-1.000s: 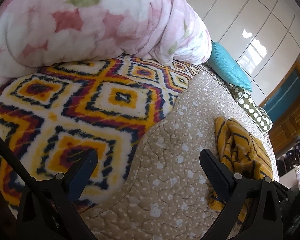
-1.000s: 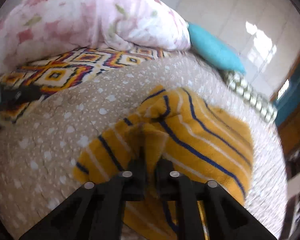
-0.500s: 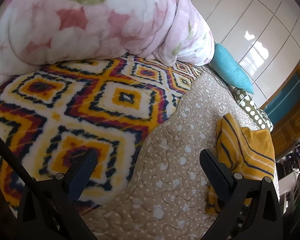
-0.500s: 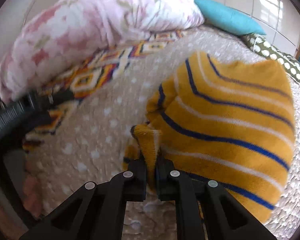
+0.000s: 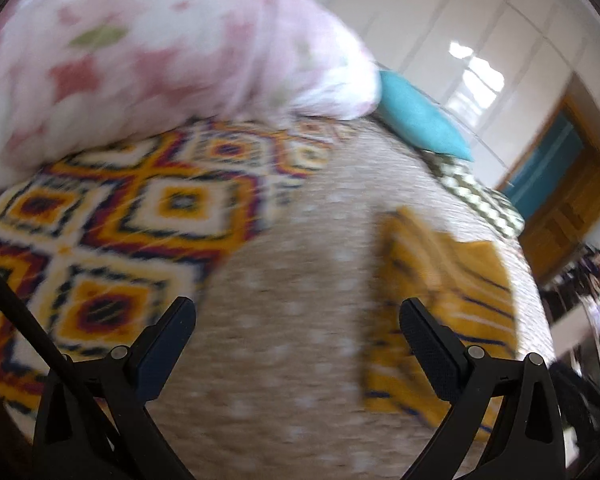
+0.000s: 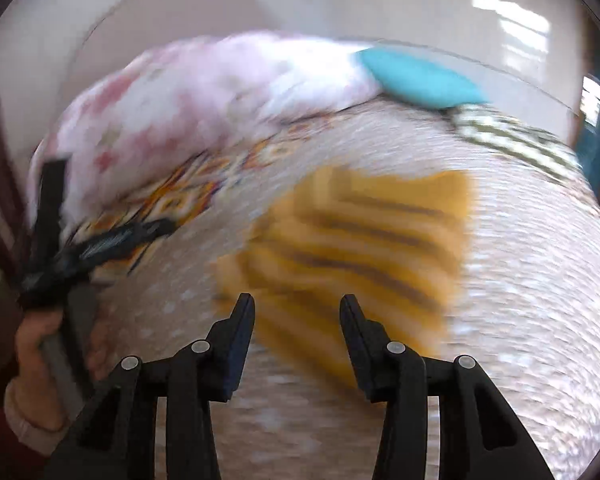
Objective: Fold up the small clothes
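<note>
Both tools are matte black plastic. The left claw (image 5: 296, 320) has two flat tapering fingers with finely ribbed, dark pads (image 5: 428, 344) on their inner faces, each finger hinged to angular link arms by round silver rivets (image 5: 475, 351); triangular cut-outs pierce the arms below those rivets. A thin black rod (image 5: 24, 316) slants outward from that claw's left finger. The right claw (image 6: 297, 308) is built alike, with four silver rivets in a row behind its fingers. The person's left hand (image 6: 40, 344) wears a pale cuff (image 6: 24, 416) over a dark red sleeve.
</note>
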Demonstrator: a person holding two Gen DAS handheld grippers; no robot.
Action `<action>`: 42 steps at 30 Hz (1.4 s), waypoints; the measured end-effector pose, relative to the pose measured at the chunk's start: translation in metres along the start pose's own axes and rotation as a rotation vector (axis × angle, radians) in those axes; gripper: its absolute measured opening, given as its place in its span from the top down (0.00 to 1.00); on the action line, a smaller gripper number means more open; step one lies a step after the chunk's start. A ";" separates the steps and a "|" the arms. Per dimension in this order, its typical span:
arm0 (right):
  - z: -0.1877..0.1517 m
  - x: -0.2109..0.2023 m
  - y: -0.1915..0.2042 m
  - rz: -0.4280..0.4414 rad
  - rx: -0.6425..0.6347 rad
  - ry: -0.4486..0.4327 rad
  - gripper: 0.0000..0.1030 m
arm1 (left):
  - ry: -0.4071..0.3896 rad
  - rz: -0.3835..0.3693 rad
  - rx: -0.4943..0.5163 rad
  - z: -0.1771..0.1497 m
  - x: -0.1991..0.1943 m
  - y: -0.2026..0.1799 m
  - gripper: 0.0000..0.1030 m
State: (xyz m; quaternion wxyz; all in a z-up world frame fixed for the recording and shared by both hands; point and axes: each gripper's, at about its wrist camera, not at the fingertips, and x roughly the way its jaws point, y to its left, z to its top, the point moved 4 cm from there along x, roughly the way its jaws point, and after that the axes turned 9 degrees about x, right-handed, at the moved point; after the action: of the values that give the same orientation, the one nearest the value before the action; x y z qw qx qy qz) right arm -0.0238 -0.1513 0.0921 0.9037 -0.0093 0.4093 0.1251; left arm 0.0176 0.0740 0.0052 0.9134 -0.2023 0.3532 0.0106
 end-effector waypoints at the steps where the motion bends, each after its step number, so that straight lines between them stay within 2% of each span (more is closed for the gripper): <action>1: 0.007 0.003 -0.015 -0.037 0.021 -0.004 0.67 | 0.010 -0.029 0.025 0.006 0.003 -0.015 0.02; 2: 0.014 0.011 -0.030 -0.062 0.050 -0.001 0.74 | 0.024 -0.051 0.045 0.010 0.007 -0.027 0.02; 4: 0.027 0.027 -0.051 -0.073 0.109 0.015 0.79 | 0.038 -0.073 0.087 0.018 0.020 -0.053 0.02; 6: 0.037 0.050 -0.067 -0.045 0.185 0.041 0.79 | 0.058 -0.094 0.134 0.023 0.040 -0.071 0.02; 7: 0.041 0.065 -0.072 -0.026 0.219 0.064 0.79 | 0.094 -0.105 0.158 0.024 0.059 -0.078 0.02; 9: 0.045 0.090 -0.080 -0.007 0.282 0.084 0.77 | 0.156 -0.073 0.159 0.023 0.086 -0.076 0.02; 11: 0.042 0.112 -0.085 -0.013 0.328 0.115 0.76 | 0.228 -0.008 0.163 0.014 0.116 -0.063 0.02; 13: 0.040 0.124 -0.087 -0.005 0.345 0.104 0.75 | 0.215 -0.032 0.162 0.010 0.123 -0.058 0.00; 16: 0.043 0.114 -0.084 0.007 0.330 0.106 0.74 | 0.191 -0.006 0.224 0.012 0.114 -0.066 0.00; 18: 0.044 0.094 -0.091 0.058 0.363 0.068 0.62 | 0.186 -0.016 0.227 0.010 0.110 -0.065 0.00; 19: 0.044 0.085 -0.098 0.067 0.392 0.036 0.39 | 0.198 -0.037 0.204 0.010 0.108 -0.063 0.00; 20: 0.041 0.076 -0.105 0.061 0.419 0.007 0.20 | 0.213 -0.068 0.170 0.010 0.107 -0.060 0.00; 22: 0.029 0.073 -0.122 0.055 0.458 0.008 0.14 | 0.227 -0.127 0.101 0.010 0.100 -0.049 0.00; 24: 0.017 0.087 -0.131 0.092 0.497 0.084 0.14 | 0.221 -0.146 0.068 0.009 0.091 -0.040 0.00; 25: 0.012 0.093 -0.134 0.139 0.532 0.107 0.16 | 0.217 -0.140 0.072 0.007 0.087 -0.037 0.00; 27: 0.004 0.107 -0.139 0.297 0.647 0.110 0.16 | 0.222 -0.142 0.091 0.002 0.087 -0.036 0.00; 29: 0.002 0.127 -0.139 0.404 0.742 0.111 0.20 | 0.227 -0.157 0.107 -0.002 0.090 -0.039 0.00; 30: 0.004 0.133 -0.136 0.406 0.749 0.103 0.21 | 0.226 -0.156 0.117 -0.003 0.091 -0.041 0.00; 31: 0.006 0.137 -0.132 0.399 0.753 0.097 0.32 | 0.224 -0.148 0.129 -0.004 0.091 -0.044 0.00; 33: 0.011 0.145 -0.128 0.393 0.790 0.128 0.41 | 0.230 -0.155 0.138 -0.007 0.093 -0.054 0.00; 34: 0.015 0.142 -0.128 0.408 0.795 0.133 0.52 | 0.235 -0.185 0.142 -0.009 0.094 -0.063 0.00; 35: 0.021 0.136 -0.129 0.414 0.782 0.127 0.57 | 0.245 -0.219 0.144 -0.011 0.094 -0.072 0.01; 38: 0.033 0.101 -0.133 0.362 0.693 0.067 0.59 | 0.256 -0.313 0.175 -0.021 0.093 -0.107 0.05; 40: 0.040 0.082 -0.148 0.313 0.674 0.026 0.59 | 0.252 -0.349 0.231 -0.029 0.089 -0.129 0.05; 42: 0.042 0.070 -0.176 0.256 0.691 0.002 0.59 | 0.228 -0.320 0.286 -0.031 0.083 -0.138 0.05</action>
State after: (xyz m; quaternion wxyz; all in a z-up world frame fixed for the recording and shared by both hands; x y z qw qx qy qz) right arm 0.0921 -0.3012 0.0529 0.8302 0.3476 0.4261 0.0916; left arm 0.0823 -0.0751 -0.0194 0.8771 -0.1243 0.4152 -0.2070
